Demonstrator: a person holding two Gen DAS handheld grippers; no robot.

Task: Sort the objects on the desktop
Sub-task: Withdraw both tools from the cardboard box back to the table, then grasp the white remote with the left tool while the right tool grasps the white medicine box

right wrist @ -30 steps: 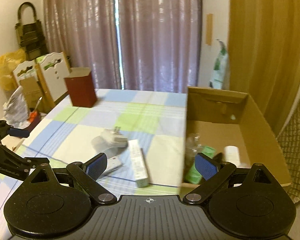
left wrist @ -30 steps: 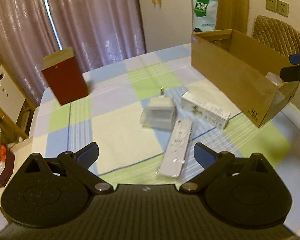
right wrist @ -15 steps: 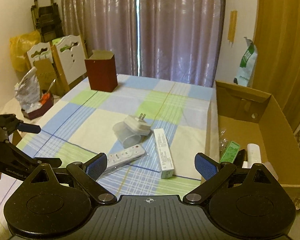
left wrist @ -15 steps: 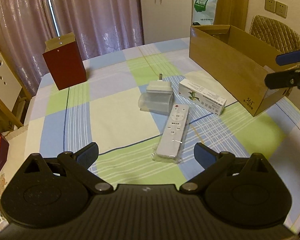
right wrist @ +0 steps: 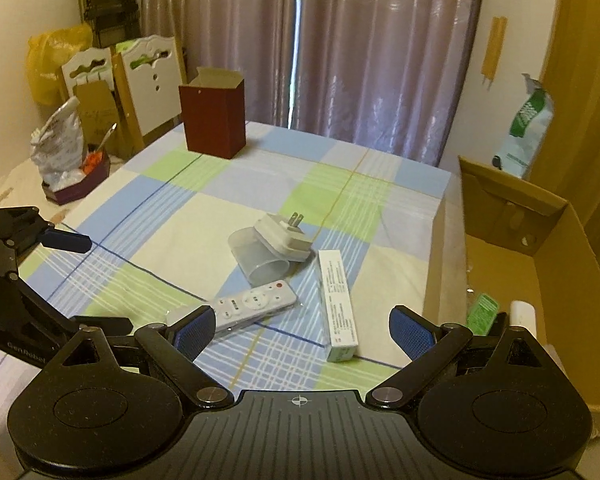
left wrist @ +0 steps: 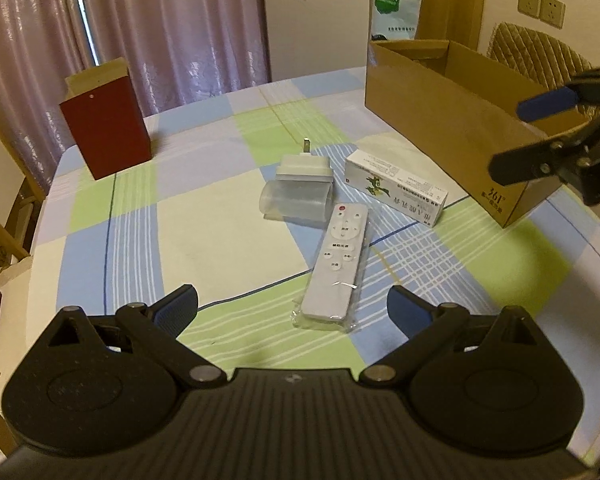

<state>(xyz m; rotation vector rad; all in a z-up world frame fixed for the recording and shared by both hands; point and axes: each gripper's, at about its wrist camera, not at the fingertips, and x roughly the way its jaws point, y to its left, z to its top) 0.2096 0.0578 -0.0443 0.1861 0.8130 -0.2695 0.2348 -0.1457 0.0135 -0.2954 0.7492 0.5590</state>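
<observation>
Cardboard box (right wrist: pixel 540 264): green packet and white tube inside. Beside it on the tablecloth: remote (left wrist: pixel 336 262), charger plug (left wrist: pixel 306 168), ointment carton (left wrist: pixel 396 188). Both grippers (left wrist: pixel 292 308) (right wrist: pixel 300 326) have pulled back, fingers wide apart, holding nothing; three items unsorted.

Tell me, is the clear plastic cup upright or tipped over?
Tipped over: the clear cup lies on its side on the tablecloth, mouth facing the right wrist camera, white plug adapter against it.

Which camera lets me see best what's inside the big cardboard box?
The right wrist view: it looks into the open cardboard box, showing a green packet. The left wrist view shows mostly its outside wall.
</observation>
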